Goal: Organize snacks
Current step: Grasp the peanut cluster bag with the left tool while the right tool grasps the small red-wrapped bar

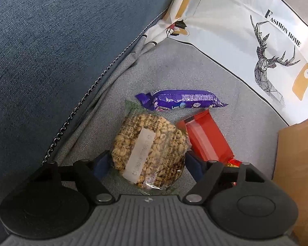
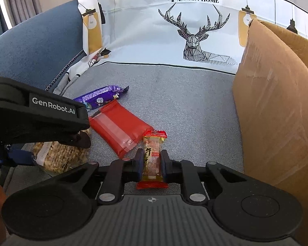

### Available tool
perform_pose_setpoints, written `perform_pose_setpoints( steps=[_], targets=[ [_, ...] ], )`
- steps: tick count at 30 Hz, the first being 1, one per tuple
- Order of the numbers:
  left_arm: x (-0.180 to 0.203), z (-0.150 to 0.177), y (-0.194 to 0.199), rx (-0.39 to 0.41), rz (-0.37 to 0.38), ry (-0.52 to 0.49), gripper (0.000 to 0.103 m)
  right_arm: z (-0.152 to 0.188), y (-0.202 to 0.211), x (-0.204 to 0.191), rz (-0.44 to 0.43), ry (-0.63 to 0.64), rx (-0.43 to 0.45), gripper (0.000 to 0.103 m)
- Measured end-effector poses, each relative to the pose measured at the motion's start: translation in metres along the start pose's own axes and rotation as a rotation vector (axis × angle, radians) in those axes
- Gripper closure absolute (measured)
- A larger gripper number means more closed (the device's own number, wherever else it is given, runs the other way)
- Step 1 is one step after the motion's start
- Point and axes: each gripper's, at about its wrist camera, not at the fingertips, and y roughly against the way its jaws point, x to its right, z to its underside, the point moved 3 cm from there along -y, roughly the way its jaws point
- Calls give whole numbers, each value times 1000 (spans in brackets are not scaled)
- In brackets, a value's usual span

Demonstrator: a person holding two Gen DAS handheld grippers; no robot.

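Fingers of your right gripper [image 2: 152, 163] pinch the small red-and-gold candy wrapper [image 2: 153, 160], its long axis running straight ahead between them. Your brown cardboard box [image 2: 277, 110] stands at frame right, nearer this hand. Your left gripper [image 1: 147, 160] straddles the round clear-wrapped puffed-grain cake [image 1: 148, 151]; you cannot tell whether it is gripped.

Grey sofa seat [image 2: 184, 106] carries purple packet [image 2: 100, 98], red packet [image 2: 119, 130], cardboard box [image 2: 277, 112].
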Motion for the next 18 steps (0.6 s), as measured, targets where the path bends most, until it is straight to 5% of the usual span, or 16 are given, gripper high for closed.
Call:
perform_pose_setpoints(
  steps=[18],
  targets=[
    [5,-9,26,114,45,0,23,-12,24,6,-16,-6,78,86]
  ],
)
